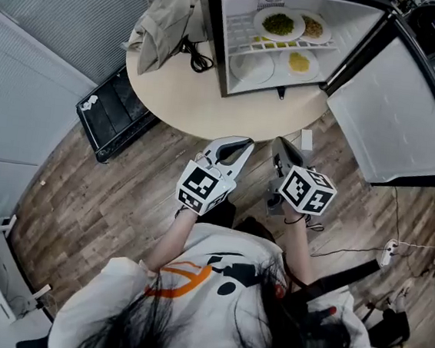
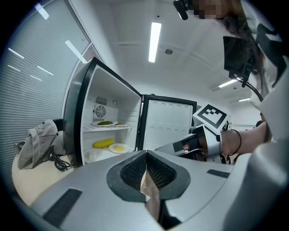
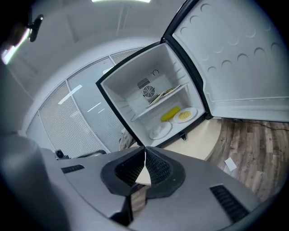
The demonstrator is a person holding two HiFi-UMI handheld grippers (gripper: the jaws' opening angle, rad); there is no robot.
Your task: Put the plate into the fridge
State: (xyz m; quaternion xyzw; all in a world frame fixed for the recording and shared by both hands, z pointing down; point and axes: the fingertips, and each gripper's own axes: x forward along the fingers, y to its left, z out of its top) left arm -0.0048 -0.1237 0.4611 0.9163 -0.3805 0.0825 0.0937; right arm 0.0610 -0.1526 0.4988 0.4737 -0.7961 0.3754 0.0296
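Left gripper is clenched shut with nothing between its pads. The right gripper is shut and empty too. A person holds both side by side at waist height, above a wooden floor, and both aim at a round table.

On the table stands a small fridge. Its door is swung wide to the right. Beside it on the left lie a crumpled grey cloth and a black cable.

No plate is on the table or in either gripper; every plate in view already sits inside the fridge. On the fridge floor rest a bare white plate and a plate of yellow food. A long yellow item lies behind them. On the wire shelf above sit a plate of greens and one more plate. Which one the task means cannot be told.

These plates look stiff, smooth and breakable, probably fairly light. A pinch on the rim, kept level so the food stays put, seems the safest hold.
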